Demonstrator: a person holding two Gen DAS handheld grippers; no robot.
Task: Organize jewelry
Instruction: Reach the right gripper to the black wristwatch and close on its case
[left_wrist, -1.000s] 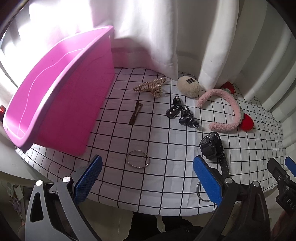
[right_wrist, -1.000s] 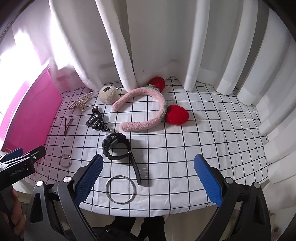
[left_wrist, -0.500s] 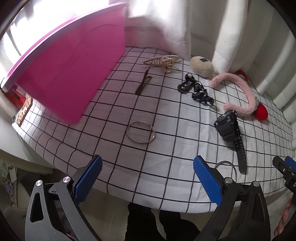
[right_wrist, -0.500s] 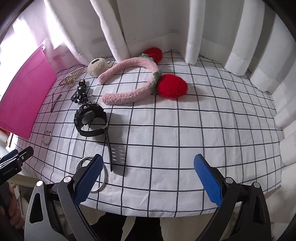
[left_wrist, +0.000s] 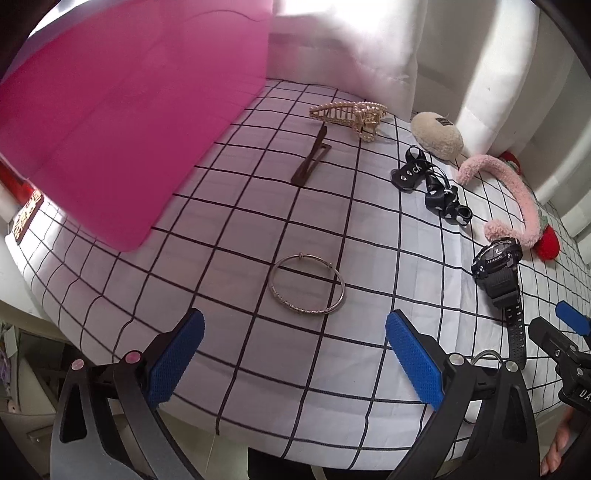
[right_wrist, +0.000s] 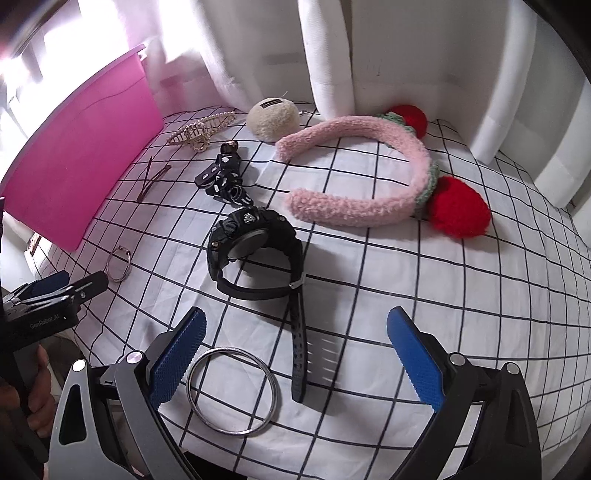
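My left gripper (left_wrist: 294, 356) hangs wide open and empty, the thin bangle (left_wrist: 308, 284) on the checked cloth (left_wrist: 229, 236) just ahead between its fingers. My right gripper (right_wrist: 295, 354), also wide, has the ring (right_wrist: 232, 390) near its left finger, the black watch (right_wrist: 255, 254) just beyond.

On the checked cloth lie flat a thin bangle (left_wrist: 306, 284), a larger steel ring (right_wrist: 232, 390), a black watch (right_wrist: 255, 254) on its side, a pearl hair claw (left_wrist: 351, 112) and a pink bin (left_wrist: 122, 122).
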